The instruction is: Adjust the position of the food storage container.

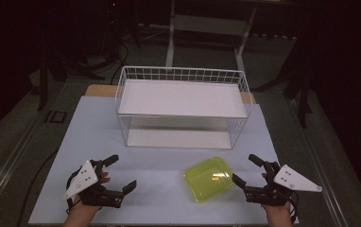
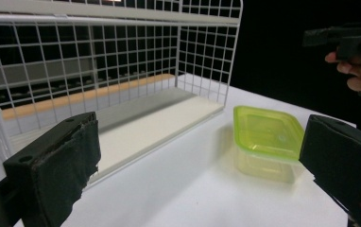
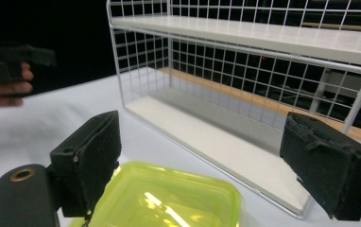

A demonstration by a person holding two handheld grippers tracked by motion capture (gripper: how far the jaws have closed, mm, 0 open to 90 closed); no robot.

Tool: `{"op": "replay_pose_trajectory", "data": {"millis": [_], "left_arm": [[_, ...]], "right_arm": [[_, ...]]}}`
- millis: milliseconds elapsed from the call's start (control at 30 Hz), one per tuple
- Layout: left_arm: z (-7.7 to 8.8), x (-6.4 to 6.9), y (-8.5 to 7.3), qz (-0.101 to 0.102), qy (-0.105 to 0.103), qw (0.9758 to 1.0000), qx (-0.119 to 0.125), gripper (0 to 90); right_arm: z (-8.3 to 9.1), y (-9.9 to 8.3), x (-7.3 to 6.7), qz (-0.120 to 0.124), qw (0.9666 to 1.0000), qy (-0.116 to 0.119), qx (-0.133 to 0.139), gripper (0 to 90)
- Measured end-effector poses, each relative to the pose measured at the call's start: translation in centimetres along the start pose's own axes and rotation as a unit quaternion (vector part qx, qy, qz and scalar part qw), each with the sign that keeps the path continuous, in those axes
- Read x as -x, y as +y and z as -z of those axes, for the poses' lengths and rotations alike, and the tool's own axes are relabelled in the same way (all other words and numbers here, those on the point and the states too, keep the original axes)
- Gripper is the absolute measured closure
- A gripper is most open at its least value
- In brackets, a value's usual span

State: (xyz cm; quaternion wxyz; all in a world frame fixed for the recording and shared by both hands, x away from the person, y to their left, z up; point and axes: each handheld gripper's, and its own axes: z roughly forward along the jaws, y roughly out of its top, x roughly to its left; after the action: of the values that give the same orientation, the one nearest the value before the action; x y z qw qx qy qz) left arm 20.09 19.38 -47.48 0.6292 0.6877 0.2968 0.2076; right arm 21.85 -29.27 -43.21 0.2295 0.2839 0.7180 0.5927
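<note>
In my right gripper view the yellow-green container [image 3: 164,201] runs off the bottom edge — its front and base are out of frame, and my own jaw covers its left corner. The wire rack [image 3: 244,71] is cut off at the top and right.

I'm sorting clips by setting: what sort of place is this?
Likely a lab or studio recording bench, not a home: a white-covered table holding just a wire shelf rack and a yellow-green lidded container, with dark surroundings.
</note>
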Motion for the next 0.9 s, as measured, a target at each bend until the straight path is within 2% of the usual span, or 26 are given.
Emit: {"op": "replay_pose_trajectory", "data": {"millis": [167,233,267,300,333,400,433,667,700,800,900], "left_arm": [[-0.1,0.2,0.0,-0.015,0.003,0.9999,-0.003,0.0],[-0.3,0.3,0.0,-0.017,0.001,0.9998,-0.007,0.0],[-0.3,0.3,0.0,-0.016,0.000,0.9998,-0.006,0.0],[-0.4,0.3,0.0,-0.014,-0.002,0.9999,-0.006,0.0],[-0.5,0.3,0.0,-0.013,-0.003,0.9999,-0.007,0.0],[-0.5,0.4,0.0,-0.018,-0.004,0.9998,-0.009,0.0],[-0.5,0.5,0.0,-0.019,-0.004,0.9998,-0.009,0.0],[-0.5,0.6,-0.1,-0.018,-0.007,0.9997,-0.011,0.0],[-0.5,0.6,-0.1,-0.019,-0.007,0.9997,-0.011,0.0],[-0.6,0.7,-0.1,-0.021,-0.007,0.9997,-0.012,0.0],[-0.6,0.7,-0.2,-0.025,-0.008,0.9995,-0.016,0.0]], "right_arm": [[-0.1,0.3,0.1,-0.018,0.9997,0.011,-0.011,13.1],[-0.2,0.6,-0.1,-0.014,0.9997,0.004,-0.021,12.8],[-0.1,0.7,-0.2,-0.011,0.9996,0.020,-0.016,12.9],[-0.1,0.8,-0.3,-0.010,0.9996,0.022,-0.015,13.0],[-0.2,0.9,-0.5,-0.006,0.9997,0.014,-0.019,13.1],[-0.3,1.1,-0.8,0.000,0.9994,0.027,-0.020,14.2],[-0.4,1.1,-1.0,0.005,0.9994,0.023,-0.027,14.5],[-0.9,-0.3,-2.0,-0.010,0.9954,0.061,-0.073,39.4],[-1.0,-0.7,-2.1,-0.008,0.9944,0.063,-0.085,45.3],[-1.3,-1.8,-2.8,-0.009,0.9935,0.050,-0.101,55.6],[-1.8,-2.5,-3.0,-0.010,0.9894,0.071,-0.126,68.9]]}}
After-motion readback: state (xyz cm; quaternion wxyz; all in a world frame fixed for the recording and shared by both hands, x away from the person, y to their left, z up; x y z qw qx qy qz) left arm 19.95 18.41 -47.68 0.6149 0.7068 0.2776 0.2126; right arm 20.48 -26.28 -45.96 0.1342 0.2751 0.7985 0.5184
